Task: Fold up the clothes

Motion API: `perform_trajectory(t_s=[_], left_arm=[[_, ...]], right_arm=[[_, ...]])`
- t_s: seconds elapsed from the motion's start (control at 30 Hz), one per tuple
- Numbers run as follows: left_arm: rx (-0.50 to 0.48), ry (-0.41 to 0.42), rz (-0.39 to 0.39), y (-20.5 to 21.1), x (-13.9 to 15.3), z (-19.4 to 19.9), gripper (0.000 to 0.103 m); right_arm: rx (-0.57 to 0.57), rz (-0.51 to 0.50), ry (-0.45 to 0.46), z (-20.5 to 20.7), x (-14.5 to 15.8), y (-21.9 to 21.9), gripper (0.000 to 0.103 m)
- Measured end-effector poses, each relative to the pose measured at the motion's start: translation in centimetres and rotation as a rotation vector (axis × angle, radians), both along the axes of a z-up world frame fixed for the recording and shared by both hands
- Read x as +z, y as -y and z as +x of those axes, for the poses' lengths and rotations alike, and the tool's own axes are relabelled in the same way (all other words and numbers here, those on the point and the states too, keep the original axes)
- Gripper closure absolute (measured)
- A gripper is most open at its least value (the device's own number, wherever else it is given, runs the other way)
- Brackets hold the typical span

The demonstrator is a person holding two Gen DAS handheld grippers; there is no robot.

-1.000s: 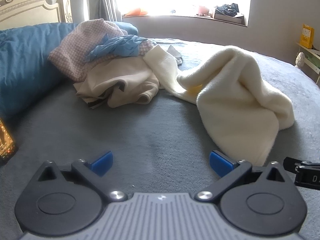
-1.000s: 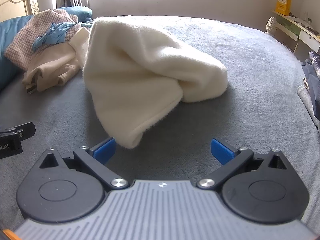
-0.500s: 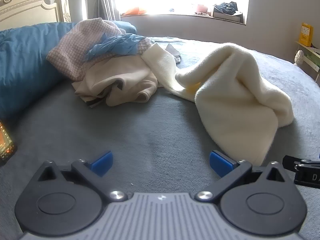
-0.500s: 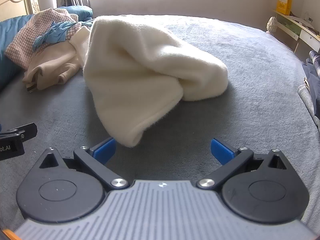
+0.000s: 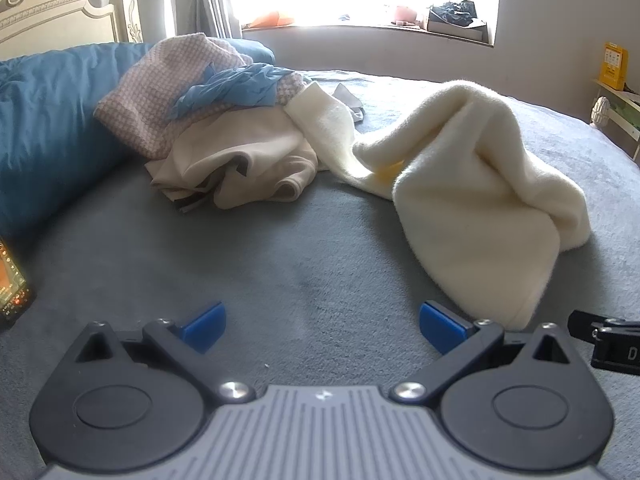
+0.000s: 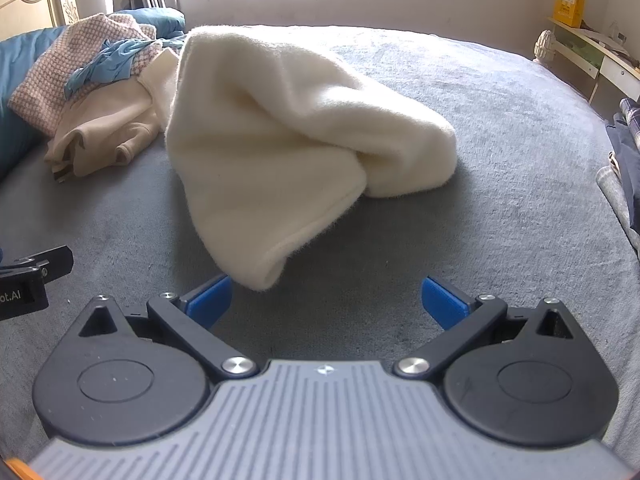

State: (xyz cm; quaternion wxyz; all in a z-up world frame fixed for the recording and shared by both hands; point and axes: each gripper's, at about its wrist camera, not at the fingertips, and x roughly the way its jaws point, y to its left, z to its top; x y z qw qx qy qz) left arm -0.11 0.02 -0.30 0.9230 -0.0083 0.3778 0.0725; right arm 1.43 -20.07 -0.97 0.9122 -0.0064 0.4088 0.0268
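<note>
A cream fleece garment (image 5: 472, 196) (image 6: 288, 136) lies bunched on the grey bed cover (image 5: 280, 264) (image 6: 500, 152). Its near corner hangs close in front of my right gripper (image 6: 326, 300), just beside the left blue fingertip (image 6: 210, 300). That gripper is open and holds nothing. My left gripper (image 5: 322, 326) is open too, over bare cover, with the garment's corner to the right of its right fingertip (image 5: 440, 326). Farther back lies a heap of other clothes: a beige piece (image 5: 240, 164) (image 6: 104, 132), a pink-checked one (image 5: 160, 92) and a blue one (image 5: 236, 84).
A blue duvet (image 5: 48, 128) rises along the left. A lit phone (image 5: 12, 284) lies at the left edge of the bed. Dark clothes (image 6: 624, 148) sit at the right edge. A window sill and a shelf with a yellow box (image 5: 612, 66) stand behind.
Both grippers have crept slightly forward toward the cream garment, whose near corner now sits closer to the right gripper's left fingertip. Both stay open; the clothes have not moved.
</note>
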Motion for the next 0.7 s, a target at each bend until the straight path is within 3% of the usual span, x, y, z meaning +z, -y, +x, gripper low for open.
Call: perform_trajectory(t_s=[0.37, 0.53, 0.7], left_arm=[[-0.033, 0.027, -0.033, 0.1, -0.1, -0.3, 0.000], [-0.070, 0.003, -0.008, 0.8, -0.7, 0.0, 0.000], [-0.102, 0.027, 0.002, 1.0, -1.3, 0.4, 0.000]], right_arm=[[0.009, 0.009, -0.009, 0.1, -0.3, 0.2, 0.001], [0.043, 0.008, -0.015, 0.4, -0.8, 0.4, 0.001], [0.085, 0.014, 0.040, 1.2, -0.4, 1.0, 0.001]])
